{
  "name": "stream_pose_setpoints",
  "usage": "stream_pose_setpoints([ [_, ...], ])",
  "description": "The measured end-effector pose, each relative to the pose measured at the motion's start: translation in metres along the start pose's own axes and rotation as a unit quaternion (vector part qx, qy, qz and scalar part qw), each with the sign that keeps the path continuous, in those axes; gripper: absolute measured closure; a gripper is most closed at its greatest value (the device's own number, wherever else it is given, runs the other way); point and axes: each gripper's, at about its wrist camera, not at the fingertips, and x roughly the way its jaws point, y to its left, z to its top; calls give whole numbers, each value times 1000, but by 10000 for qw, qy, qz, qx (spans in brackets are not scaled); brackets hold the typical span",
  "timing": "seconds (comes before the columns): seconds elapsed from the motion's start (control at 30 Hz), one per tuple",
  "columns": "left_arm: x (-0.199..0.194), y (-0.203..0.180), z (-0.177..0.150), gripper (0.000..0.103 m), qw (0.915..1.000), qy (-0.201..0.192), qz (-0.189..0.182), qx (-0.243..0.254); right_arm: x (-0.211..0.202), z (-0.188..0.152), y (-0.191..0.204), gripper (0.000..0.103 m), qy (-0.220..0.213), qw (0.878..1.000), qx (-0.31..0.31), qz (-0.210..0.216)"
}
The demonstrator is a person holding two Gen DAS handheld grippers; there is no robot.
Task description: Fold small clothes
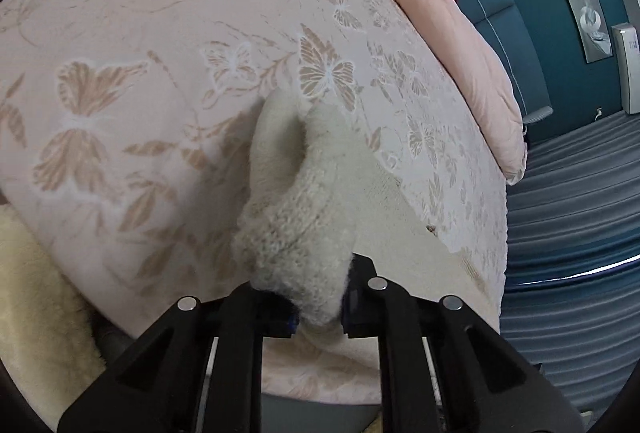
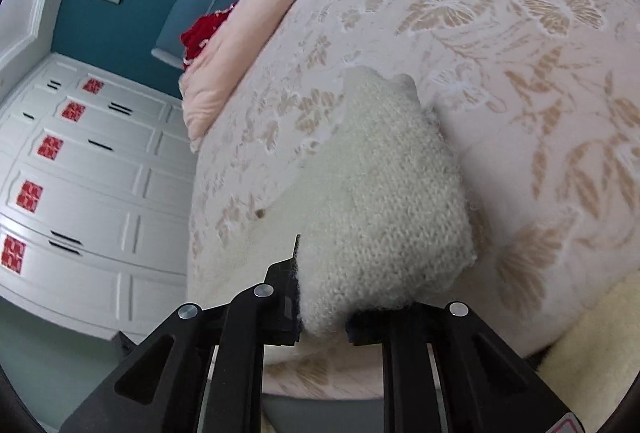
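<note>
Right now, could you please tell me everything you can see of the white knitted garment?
The white knitted garment is small, fuzzy and cream-white, apparently wool, with a plain stitch. Both tongs grip it: the left tongs pinch one bunched edge, the right tongs another. It hangs bunched between them, its far end resting on the butterfly-patterned bedspread. One fold curls into a hollow.

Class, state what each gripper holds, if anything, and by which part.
Both hold the white knitted garment: the left gripper and right gripper each pinch its near edge.
</note>
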Motion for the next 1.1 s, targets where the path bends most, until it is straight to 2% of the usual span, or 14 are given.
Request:
stream_pose_setpoints([
  [0.1,12,30,-27,89,9989,374,263,-67,23,-36,-52,83,718,9925,17,-993],
  [0.13,22,41,-35,89,9978,496,413,-116,24,-47,-70,79,812,9903,201,-1107],
  [0.2,33,57,-47,88,9969,545,508,-235,4,-54,-87,71,503,9927,649,-881],
  [0.27,32,62,-51,87,9977,473,401,-262,-21,-51,-85,67,180,9923,640,-1044],
  [0.37,29,56,-48,80,9986,391,340,-52,-53,-38,-59,66,-429,9835,66,-1759],
  [0.47,34,56,-50,52,9985,343,421,-48,-50,-31,-1,69,-576,9824,-895,-1537],
  [0.5,37,57,-51,47,9984,334,431,-133,-39,-32,17,75,-408,9817,-1216,-1407],
  [0.6,42,62,-57,44,9979,294,517,-248,19,-39,75,99,311,9702,-2185,-996],
  [0.7,43,61,-56,44,9980,266,530,-229,96,-48,118,101,866,9484,-2858,-1069],
  [0.83,45,58,-53,39,9981,299,508,-159,198,-56,131,103,1633,9269,-2987,-1578],
  [0.87,46,58,-53,38,9981,297,510,-147,214,-57,129,103,1582,9200,-3142,-1726],
  [0.93,49,56,-52,36,9981,296,528,-97,217,-52,136,103,1545,9194,-3126,-1819],
  [1.03,51,55,-51,31,9983,293,493,-71,178,-42,147,103,1327,9376,-2893,-1401],
  [1.1,52,58,-50,28,9986,294,420,-137,162,-40,144,103,1165,9410,-2838,-1428],
])
